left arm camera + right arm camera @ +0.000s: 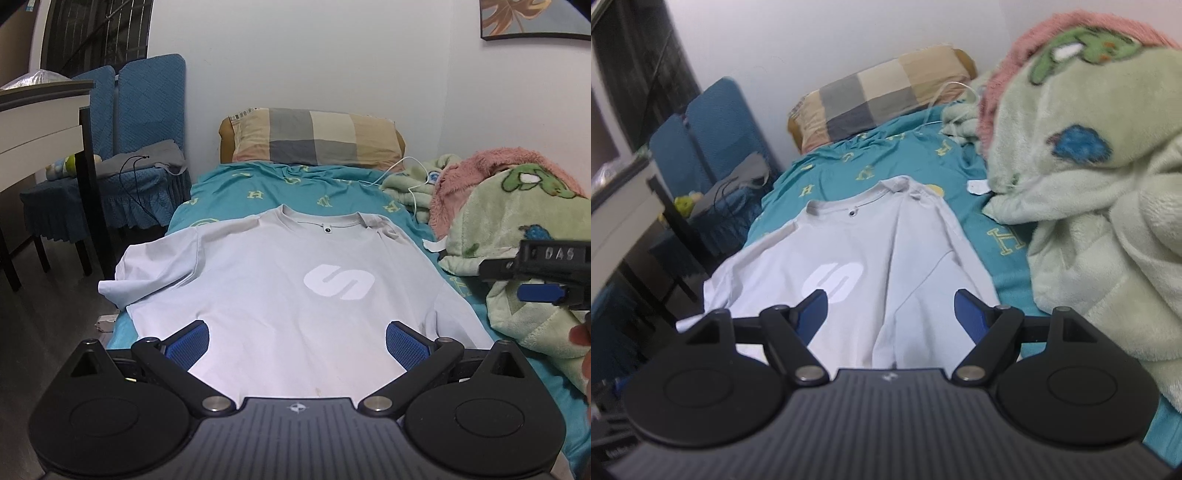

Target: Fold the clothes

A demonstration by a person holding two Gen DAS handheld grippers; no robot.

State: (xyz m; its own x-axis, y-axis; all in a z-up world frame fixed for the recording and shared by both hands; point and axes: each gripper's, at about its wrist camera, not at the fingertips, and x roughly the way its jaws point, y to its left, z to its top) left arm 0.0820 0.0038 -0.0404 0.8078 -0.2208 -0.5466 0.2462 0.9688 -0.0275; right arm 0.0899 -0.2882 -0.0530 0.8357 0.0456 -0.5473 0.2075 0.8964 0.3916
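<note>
A pale grey T-shirt (280, 280) with a white S logo lies flat, front up, on the teal bedsheet (258, 184), its collar toward the pillow. Its left sleeve hangs over the bed's left edge. My left gripper (297, 341) hovers open above the shirt's lower hem, nothing between its blue pads. My right gripper (890, 314) is open too, over the shirt's (871, 251) lower right part, where the right sleeve is folded in. The right gripper (543, 280) also shows at the right edge of the left wrist view, with a fingertip of the person's hand below it.
A checked pillow (310, 136) lies at the head of the bed against the wall. A green and pink fleece blanket (1089, 192) is heaped along the right side. Blue-covered chairs (129, 155) and a white desk (37, 122) stand left of the bed. A white cable (410, 177) runs near the pillow.
</note>
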